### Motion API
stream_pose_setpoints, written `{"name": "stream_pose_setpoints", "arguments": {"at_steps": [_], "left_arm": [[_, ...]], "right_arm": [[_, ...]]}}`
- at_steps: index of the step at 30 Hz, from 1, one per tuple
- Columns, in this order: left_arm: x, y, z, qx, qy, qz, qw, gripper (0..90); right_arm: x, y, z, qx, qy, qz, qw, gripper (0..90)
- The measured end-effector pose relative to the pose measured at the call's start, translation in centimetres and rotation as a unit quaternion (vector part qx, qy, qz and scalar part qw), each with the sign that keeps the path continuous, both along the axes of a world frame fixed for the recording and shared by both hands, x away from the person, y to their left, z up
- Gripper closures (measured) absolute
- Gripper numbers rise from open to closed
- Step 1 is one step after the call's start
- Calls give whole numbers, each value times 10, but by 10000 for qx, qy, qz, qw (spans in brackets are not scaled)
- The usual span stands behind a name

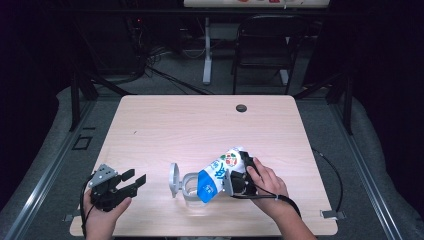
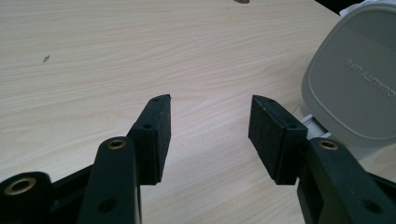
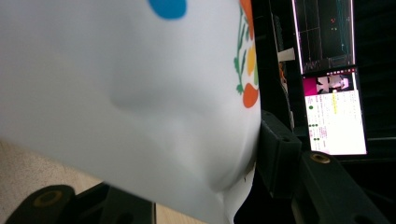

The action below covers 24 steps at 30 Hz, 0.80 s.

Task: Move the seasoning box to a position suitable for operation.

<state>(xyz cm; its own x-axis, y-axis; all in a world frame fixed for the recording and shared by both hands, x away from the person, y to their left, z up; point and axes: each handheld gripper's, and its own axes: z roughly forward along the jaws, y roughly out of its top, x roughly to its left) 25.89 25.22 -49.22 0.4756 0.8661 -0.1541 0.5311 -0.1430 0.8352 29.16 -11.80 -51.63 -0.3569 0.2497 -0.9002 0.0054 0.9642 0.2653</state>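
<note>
Grip on the bag first: the right gripper [image 1: 239,176] has its jaws closed on a white and blue printed bag [image 1: 218,172], which it holds tilted, its blue end dipping toward a clear container [image 1: 190,186] with a grey hinged lid [image 1: 173,180] standing open. In the right gripper view the white bag [image 3: 130,93] presses against one black jaw pad at the right, and its skin dents there; the other jaw is hidden behind the bag. A lit screen [image 3: 334,116] shows in the dark behind it.

Container and bag sit near the tabletop's [image 1: 200,125] front edge, a little right of the middle. The bag's blue end overlaps the container's mouth in the high view; whether it touches the rim I cannot tell.

Over at the front left corner of the tabletop, the left gripper [image 1: 131,181] is held by the person's left hand [image 1: 102,215], well apart from the container. Its jaws stand wide open with nothing between them, pointing toward the lid. In the left gripper view the two black pads frame bare wood [image 2: 140,56], and the grey lid [image 2: 355,88] rises at the right, just beyond the right-hand pad.

A small dark hole [image 1: 241,108] marks the tabletop near its far edge.
</note>
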Motion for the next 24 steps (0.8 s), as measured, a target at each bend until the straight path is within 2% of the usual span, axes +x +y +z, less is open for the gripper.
{"name": "stream_pose_setpoints", "arguments": {"at_steps": [3,6,11,12,14,18,24], "left_arm": [[0,0,0,-2,0,-2,10000,498],[0,0,0,-9,-2,-4,10000,499],[0,0,0,-2,-2,-1,10000,499],[0,0,0,0,-2,-2,10000,499],[0,0,0,0,-5,0,10000,498],[0,0,0,19,9,-6,10000,499],[0,0,0,17,7,-9,10000,499]], "right_arm": [[-1,1,2,-139,-12,-60,9999,554],[0,1,1,-43,-12,-3,10000,554],[0,1,2,-105,-45,12,9999,554],[-1,2,3,-182,-44,-23,9998,555],[0,2,2,-115,-54,17,9999,555],[0,2,2,-131,-57,26,9999,555],[0,3,4,-239,-89,24,9997,556]]}}
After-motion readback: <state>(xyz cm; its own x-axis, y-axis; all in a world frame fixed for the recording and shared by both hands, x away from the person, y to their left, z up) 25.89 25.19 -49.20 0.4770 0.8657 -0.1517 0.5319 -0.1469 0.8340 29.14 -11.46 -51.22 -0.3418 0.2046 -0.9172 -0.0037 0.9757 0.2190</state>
